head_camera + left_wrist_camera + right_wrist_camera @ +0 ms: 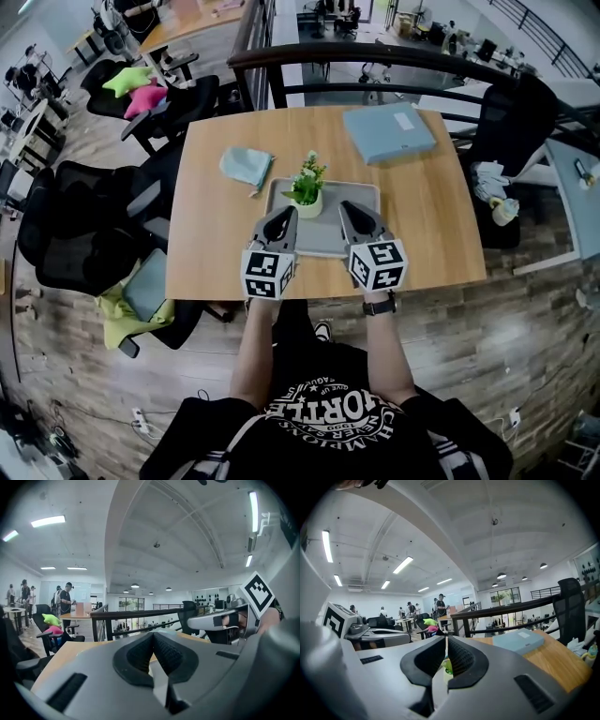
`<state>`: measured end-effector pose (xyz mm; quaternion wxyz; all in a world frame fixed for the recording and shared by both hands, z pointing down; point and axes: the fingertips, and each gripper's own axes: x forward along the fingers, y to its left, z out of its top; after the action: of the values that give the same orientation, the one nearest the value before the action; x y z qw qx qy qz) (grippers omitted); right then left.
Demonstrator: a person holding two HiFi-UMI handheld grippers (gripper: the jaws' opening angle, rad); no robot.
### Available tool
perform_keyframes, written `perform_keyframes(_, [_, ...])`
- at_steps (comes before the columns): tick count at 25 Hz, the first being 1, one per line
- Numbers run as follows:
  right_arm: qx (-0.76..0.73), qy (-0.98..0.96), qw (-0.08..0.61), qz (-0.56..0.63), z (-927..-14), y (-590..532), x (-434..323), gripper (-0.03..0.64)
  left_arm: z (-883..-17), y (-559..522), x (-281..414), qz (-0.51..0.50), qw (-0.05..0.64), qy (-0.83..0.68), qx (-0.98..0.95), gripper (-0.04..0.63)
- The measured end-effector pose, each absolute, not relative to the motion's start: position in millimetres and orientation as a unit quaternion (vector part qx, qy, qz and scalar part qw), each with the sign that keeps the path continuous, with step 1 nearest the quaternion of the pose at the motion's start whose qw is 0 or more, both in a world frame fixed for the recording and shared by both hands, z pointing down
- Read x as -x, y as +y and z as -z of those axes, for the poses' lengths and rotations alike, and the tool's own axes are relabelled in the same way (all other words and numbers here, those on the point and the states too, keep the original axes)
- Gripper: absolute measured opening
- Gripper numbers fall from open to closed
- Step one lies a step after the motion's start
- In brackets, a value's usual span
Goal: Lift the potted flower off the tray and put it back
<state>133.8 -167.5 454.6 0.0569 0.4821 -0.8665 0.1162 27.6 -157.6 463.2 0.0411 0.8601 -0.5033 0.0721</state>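
Both your grippers are empty: L gripper (279,217) & R gripper (356,214) have jaws pressed together, side by side above the near part of the tray (323,239). The potted flower (307,187) stands upright on the tray's far side, just beyond the 2 tips, untouched. Blue cloth (246,166) lies left of tray on table (427,216)

The table (431,216) looks like smooth wood — the tray (323,234) matt, the cloth (246,166) soft fabric.
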Motion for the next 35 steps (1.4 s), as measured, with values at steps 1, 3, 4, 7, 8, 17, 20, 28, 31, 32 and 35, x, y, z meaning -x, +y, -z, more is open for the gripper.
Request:
perform_keyframes(1, [-0.481,-0.867,0.058,-0.117,-456.6,-170.2,-132.9,0.035,-465.0,-161.2,-25.3,-0.075,0.040,-0.504,-0.860,0.018])
perform_keyframes(3, [-0.479,-0.868,0.063,-0.119,-461.4,-175.4,-131.7,0.043,-469.5,-166.7,-20.8,-0.080,0.038,-0.504,-0.859,0.019])
perform_keyframes(4, [-0.478,-0.868,0.065,-0.120,-464.3,-178.5,-131.2,0.045,-472.2,-169.3,-18.6,-0.081,0.038,-0.504,-0.859,0.020])
perform_keyframes(7, [-0.474,-0.868,0.074,-0.131,-476.2,-188.1,-127.3,0.055,-484.1,-179.5,-12.8,-0.088,0.045,-0.502,-0.859,0.020])
perform_keyframes(8, [-0.469,-0.869,0.077,-0.137,-480.7,-190.7,-125.2,0.060,-488.5,-183.6,-11.0,-0.090,0.048,-0.502,-0.859,0.020])
perform_keyframes(17, [-0.428,-0.879,0.108,-0.182,-519.6,-214.8,-120.8,0.125,-531.3,-212.2,-5.6,-0.125,0.079,-0.485,-0.862,0.041])
perform_keyframes(20, [-0.410,-0.882,0.119,-0.198,-536.1,-221.7,-119.3,0.152,-550.5,-219.5,-6.0,-0.147,0.092,-0.470,-0.865,0.049])
perform_keyframes(28, [-0.374,-0.895,0.145,-0.195,-580.1,-238.2,-115.0,0.254,-594.1,-234.1,-9.7,-0.177,0.109,-0.434,-0.877,0.120])
perform_keyframes(31, [-0.358,-0.902,0.153,-0.187,-594.4,-240.7,-109.6,0.299,-608.9,-236.8,-11.0,-0.182,0.118,-0.413,-0.885,0.150])
perform_keyframes(32, [-0.354,-0.903,0.155,-0.186,-598.8,-242.3,-108.1,0.312,-613.2,-237.8,-11.4,-0.184,0.121,-0.405,-0.887,0.166])
perform_keyframes(35, [-0.342,-0.908,0.161,-0.182,-611.2,-249.7,-105.1,0.345,-625.1,-241.8,-13.6,-0.191,0.124,-0.380,-0.897,0.222])
